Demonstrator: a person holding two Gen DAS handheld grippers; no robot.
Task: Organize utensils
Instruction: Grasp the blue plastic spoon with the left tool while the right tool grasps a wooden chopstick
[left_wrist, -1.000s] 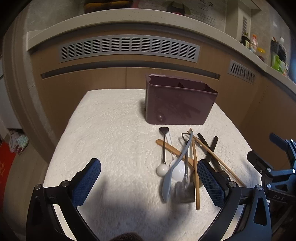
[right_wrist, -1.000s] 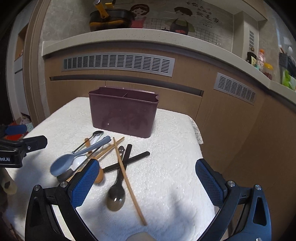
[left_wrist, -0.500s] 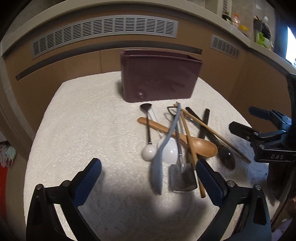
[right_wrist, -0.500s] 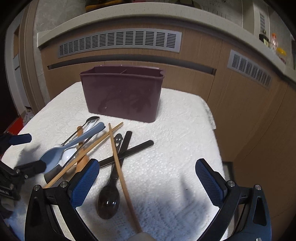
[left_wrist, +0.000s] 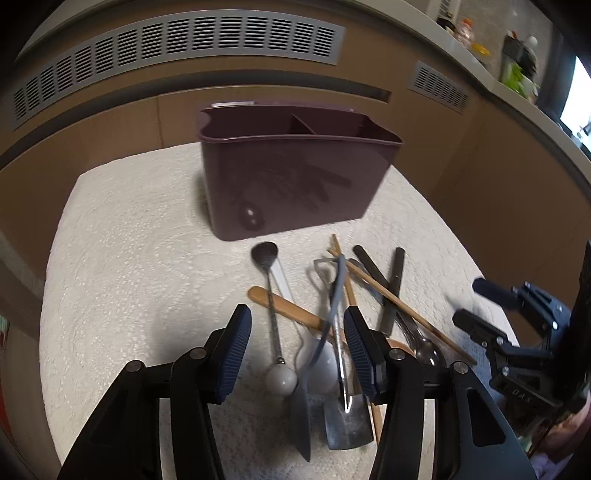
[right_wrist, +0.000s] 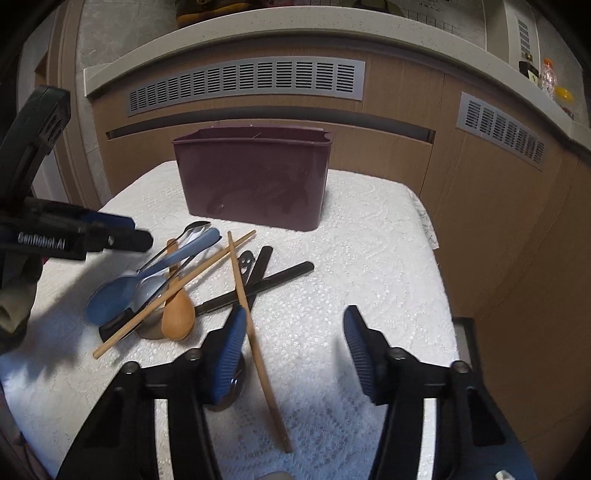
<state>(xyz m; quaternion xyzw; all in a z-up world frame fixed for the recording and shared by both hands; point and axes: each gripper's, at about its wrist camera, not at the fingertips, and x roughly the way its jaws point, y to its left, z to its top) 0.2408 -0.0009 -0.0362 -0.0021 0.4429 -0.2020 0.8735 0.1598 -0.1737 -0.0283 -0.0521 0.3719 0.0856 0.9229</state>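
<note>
A dark purple divided utensil holder (left_wrist: 295, 177) stands at the back of the white cloth-covered table (left_wrist: 129, 266); it also shows in the right wrist view (right_wrist: 255, 181). In front lies a pile of utensils: a blue-grey spoon (left_wrist: 325, 332) (right_wrist: 147, 280), a white spoon (left_wrist: 317, 365), a wooden spoon (right_wrist: 177, 310), a metal spatula (left_wrist: 345, 413), wooden chopsticks (right_wrist: 251, 325) and black-handled pieces (right_wrist: 273, 280). My left gripper (left_wrist: 297, 350) is open, low over the spoons. My right gripper (right_wrist: 291, 354) is open, with one chopstick between its fingers.
Wooden cabinets with grey vent grilles (right_wrist: 243, 85) stand behind the table under a counter edge. The table's right edge (right_wrist: 439, 280) drops off beside the cabinets. The right gripper shows in the left wrist view (left_wrist: 491, 332); the left gripper shows in the right wrist view (right_wrist: 110, 236).
Both grippers have narrowed their fingers while staying open. The left moved forward and down over the spoons; the right moved closer to the chopstick.
</note>
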